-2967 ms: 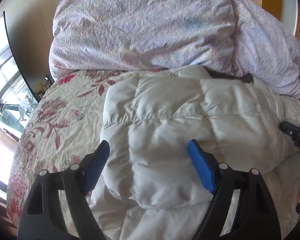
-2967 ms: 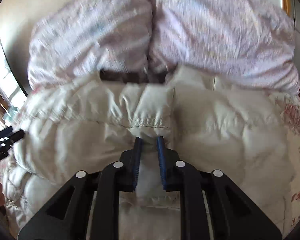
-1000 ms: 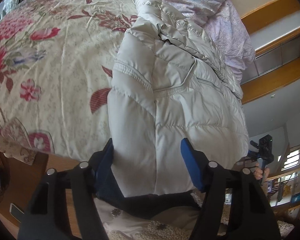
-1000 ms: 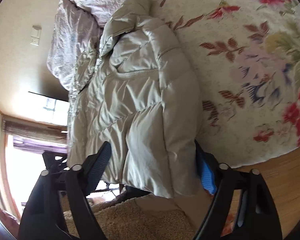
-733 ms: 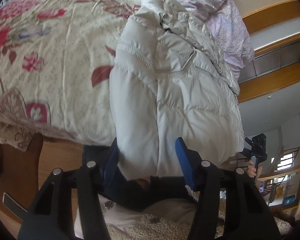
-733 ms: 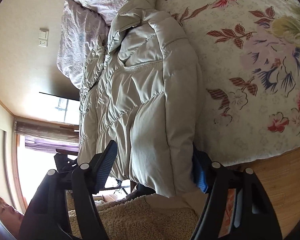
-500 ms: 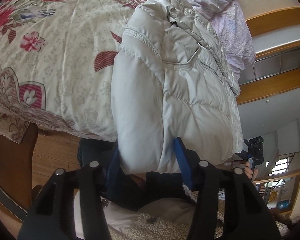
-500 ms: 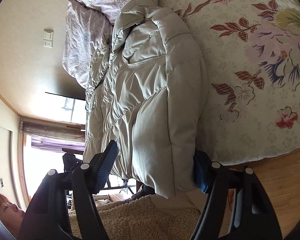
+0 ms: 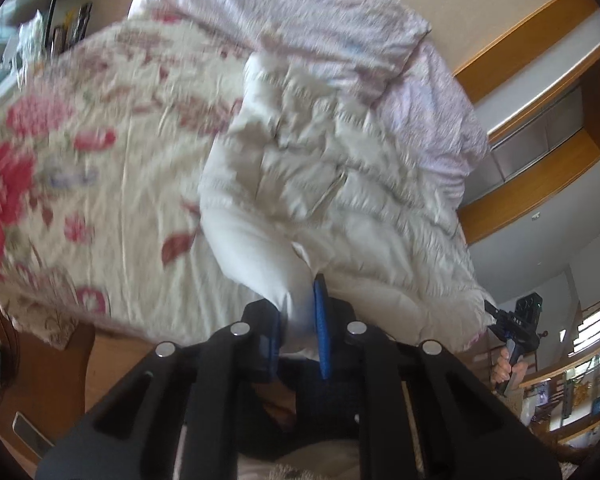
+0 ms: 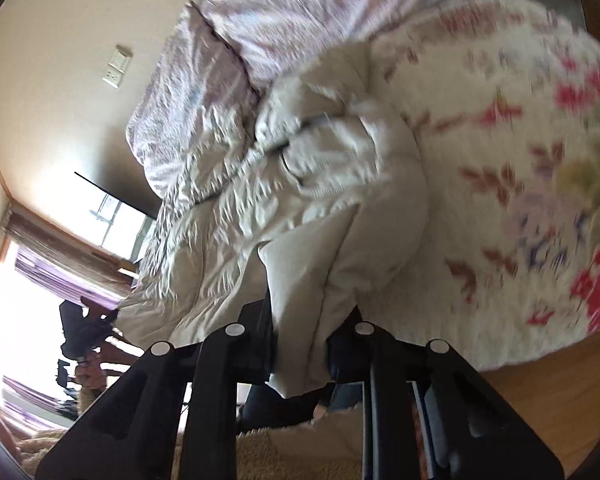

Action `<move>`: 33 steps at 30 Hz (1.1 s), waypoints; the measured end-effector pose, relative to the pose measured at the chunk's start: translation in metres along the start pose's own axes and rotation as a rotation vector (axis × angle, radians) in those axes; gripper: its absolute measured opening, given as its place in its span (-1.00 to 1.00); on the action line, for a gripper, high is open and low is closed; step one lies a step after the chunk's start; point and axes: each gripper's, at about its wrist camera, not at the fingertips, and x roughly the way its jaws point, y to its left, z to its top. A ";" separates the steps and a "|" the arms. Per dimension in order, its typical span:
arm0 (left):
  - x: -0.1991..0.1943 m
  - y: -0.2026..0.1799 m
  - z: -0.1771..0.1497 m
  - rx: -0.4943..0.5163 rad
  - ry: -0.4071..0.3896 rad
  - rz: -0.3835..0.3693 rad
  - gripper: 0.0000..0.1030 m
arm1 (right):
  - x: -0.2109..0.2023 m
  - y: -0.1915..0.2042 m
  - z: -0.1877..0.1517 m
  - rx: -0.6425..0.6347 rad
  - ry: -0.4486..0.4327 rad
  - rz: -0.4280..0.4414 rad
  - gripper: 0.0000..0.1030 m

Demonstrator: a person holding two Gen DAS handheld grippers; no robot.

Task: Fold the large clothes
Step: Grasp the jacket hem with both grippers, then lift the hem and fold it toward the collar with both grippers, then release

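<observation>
Through my left wrist camera, my left gripper has its blue pads pinched on one bottom corner of the cream-white quilted puffer jacket, with a thick wad of fabric squeezed between them. The jacket lies lengthwise on the floral bedspread with red and pink flowers, its far end against the pale lilac crumpled pillows. Across the hem I can see my right gripper in my other hand; white lettering on it is too small to read.

Through my right wrist camera, that gripper is clamped on the other hem corner of the jacket, the padded edge bulging out between the jaws.

I judge the jacket light but bulky, soft and springy, with a slick shell that could slide out of a shallow bite. The stitched hem corners seem the right hold. I can read no brand or label anywhere.
</observation>
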 end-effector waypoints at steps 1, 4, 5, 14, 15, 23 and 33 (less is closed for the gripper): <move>-0.003 -0.006 0.007 0.013 -0.026 0.009 -0.72 | -0.003 0.004 0.003 -0.009 -0.025 0.001 -0.64; -0.011 -0.028 0.031 0.075 -0.122 0.044 -0.72 | -0.014 0.026 0.024 -0.051 -0.138 -0.017 -0.64; -0.013 -0.036 0.040 0.095 -0.152 0.055 -0.72 | -0.016 0.034 0.032 -0.063 -0.176 -0.028 -0.64; 0.004 -0.084 0.133 0.206 -0.323 0.185 -0.72 | -0.002 0.097 0.102 -0.218 -0.400 -0.208 -0.64; 0.009 -0.086 0.145 0.205 -0.330 0.193 -0.72 | 0.004 0.103 0.113 -0.223 -0.415 -0.232 -0.64; 0.078 -0.098 0.227 0.210 -0.401 0.347 -0.73 | 0.068 0.107 0.197 -0.144 -0.478 -0.353 -0.64; 0.175 -0.079 0.286 0.184 -0.363 0.472 -0.73 | 0.158 0.076 0.253 -0.106 -0.448 -0.475 -0.63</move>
